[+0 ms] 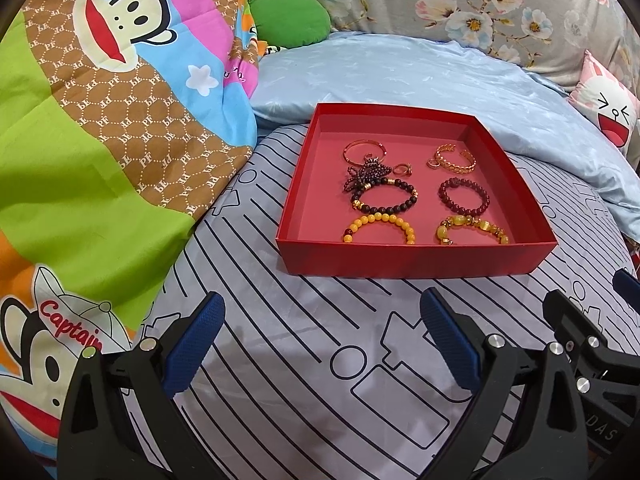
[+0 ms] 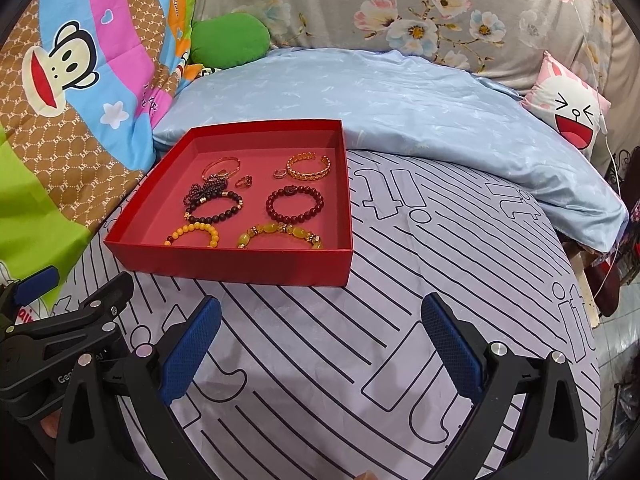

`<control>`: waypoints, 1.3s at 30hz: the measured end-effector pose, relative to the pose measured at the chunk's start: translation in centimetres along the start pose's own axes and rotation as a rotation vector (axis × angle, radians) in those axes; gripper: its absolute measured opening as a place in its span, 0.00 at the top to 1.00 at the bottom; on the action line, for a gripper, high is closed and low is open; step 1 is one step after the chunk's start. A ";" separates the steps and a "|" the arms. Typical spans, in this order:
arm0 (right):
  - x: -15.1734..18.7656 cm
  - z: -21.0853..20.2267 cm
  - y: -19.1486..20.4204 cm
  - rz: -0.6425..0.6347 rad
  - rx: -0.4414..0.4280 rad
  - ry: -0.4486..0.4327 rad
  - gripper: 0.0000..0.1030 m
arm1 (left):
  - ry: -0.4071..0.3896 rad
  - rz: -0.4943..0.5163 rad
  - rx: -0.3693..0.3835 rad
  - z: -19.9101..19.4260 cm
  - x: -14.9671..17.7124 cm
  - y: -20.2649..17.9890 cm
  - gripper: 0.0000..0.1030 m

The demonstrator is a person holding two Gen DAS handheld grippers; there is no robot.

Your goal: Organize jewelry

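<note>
Blue-padded fingers (image 1: 200, 344) of the left gripper (image 1: 322, 344) spread wide, holding nothing, above the striped sheet (image 1: 304, 320).
Ahead, a red tray (image 1: 416, 258) holds beaded bracelets (image 1: 384, 200) and gold bangles. From the right wrist, the right gripper (image 2: 320, 346) likewise gapes empty, tray ahead-left beside a blue pillow (image 2: 400, 96).

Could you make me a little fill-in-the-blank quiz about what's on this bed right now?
1. All the jewelry lies inside a ____ box.
2. The two bracelets nearest the grippers, one beside the other, are ____ in colour.
3. The left gripper and right gripper both have their jaws ____.
4. The box rests on a ____ sheet.

Missing words: red; yellow; open; striped
</note>
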State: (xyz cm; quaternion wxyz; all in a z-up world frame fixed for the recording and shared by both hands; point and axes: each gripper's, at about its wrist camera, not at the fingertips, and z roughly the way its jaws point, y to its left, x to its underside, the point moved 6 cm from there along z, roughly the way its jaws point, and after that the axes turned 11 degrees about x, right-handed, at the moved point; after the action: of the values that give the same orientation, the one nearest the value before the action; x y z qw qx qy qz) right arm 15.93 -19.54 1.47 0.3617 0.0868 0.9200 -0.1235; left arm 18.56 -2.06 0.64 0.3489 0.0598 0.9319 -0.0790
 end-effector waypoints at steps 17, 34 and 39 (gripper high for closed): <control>0.1 0.1 0.0 -0.001 0.001 0.000 0.06 | 0.001 -0.001 0.000 0.0 0.0 0.0 0.09; 0.1 0.1 0.0 -0.001 0.001 0.001 0.06 | -0.004 0.009 -0.004 -0.3 -0.3 0.1 0.09; 0.2 0.2 -0.1 -0.001 0.000 0.003 0.06 | -0.007 0.010 -0.012 -0.3 -0.3 0.3 0.09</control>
State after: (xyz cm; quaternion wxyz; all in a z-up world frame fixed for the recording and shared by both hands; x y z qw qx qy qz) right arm 15.90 -19.67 1.26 0.3603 0.0867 0.9205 -0.1235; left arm 18.67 -1.76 1.00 0.3527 0.0622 0.9309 -0.0717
